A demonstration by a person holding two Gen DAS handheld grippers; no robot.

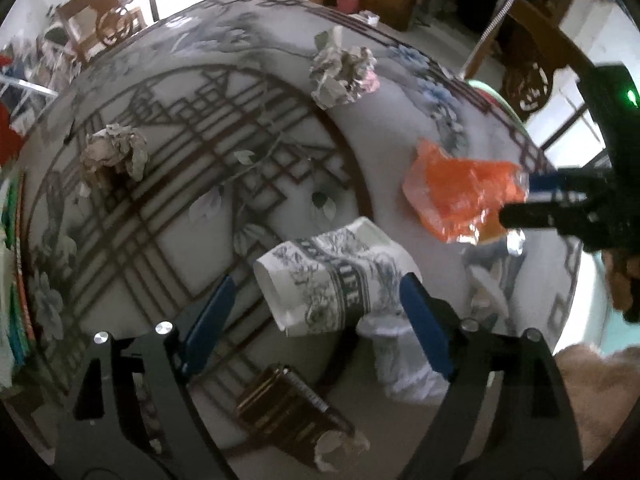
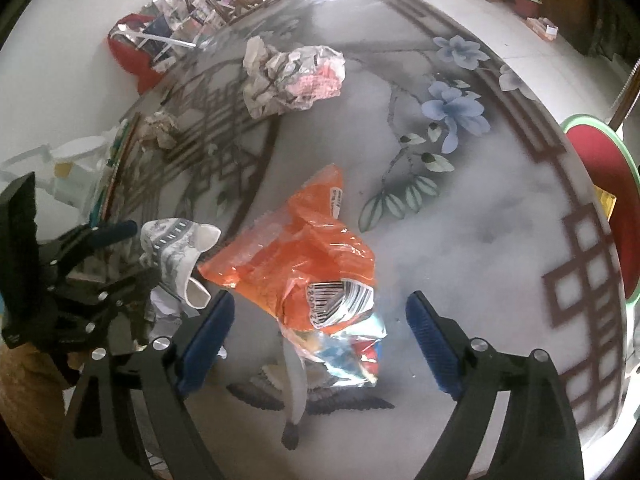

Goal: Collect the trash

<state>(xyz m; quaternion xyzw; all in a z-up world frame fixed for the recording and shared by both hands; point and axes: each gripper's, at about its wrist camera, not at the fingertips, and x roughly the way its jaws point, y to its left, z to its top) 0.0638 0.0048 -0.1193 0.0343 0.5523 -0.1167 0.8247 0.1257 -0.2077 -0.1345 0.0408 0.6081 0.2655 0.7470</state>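
While four pieces of trash are seen lying on the patterned round tabletop (image 1: 168,216), nothing appears collected yet. The left tongs (image 1: 316,304) are spread wide around a crushed white paper cup with grey print (image 1: 332,280), without pressing it. The right tongs (image 2: 320,328) stand released around an orange plastic snack wrapper (image 2: 304,256). Two crumpled paper balls, one grey-brown (image 1: 114,152) and one with pink print (image 1: 344,70), lie farther off, untouched. A red bin with a green rim (image 2: 600,184) is seen past the edge.
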